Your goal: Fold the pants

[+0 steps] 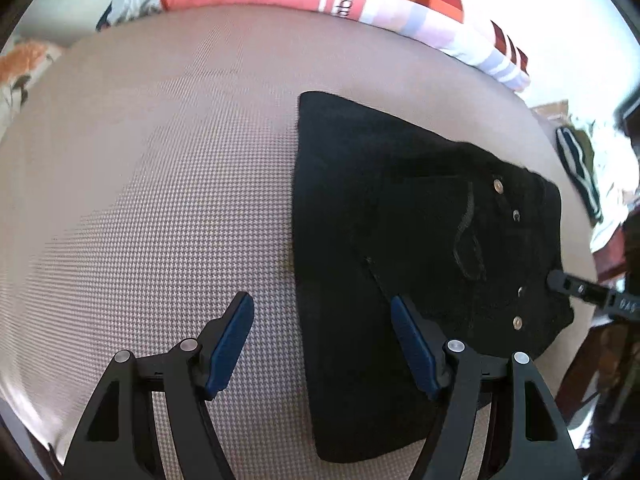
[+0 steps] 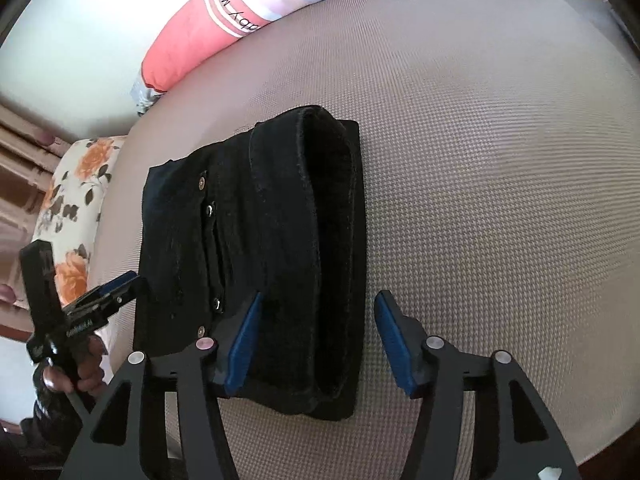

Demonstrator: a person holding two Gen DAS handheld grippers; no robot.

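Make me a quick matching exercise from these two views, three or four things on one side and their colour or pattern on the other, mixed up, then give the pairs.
Things:
1. folded pants
2. bed cover
3. long pillow
4. gripper pads

Colour or pattern:
A. blue
B. coral pink at one end, with stripes and coloured squares
C. black
D. beige, fine woven texture

Pairs: 1-C, 2-D, 3-B, 4-A

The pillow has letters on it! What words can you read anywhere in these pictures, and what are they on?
"Baby": roughly, on the pink pillow, on its white band; a second word beside it is cut off and blurred.
Small white print on the left tool body: too small to read.
Pale marks on the right tool arm: too blurred to read.
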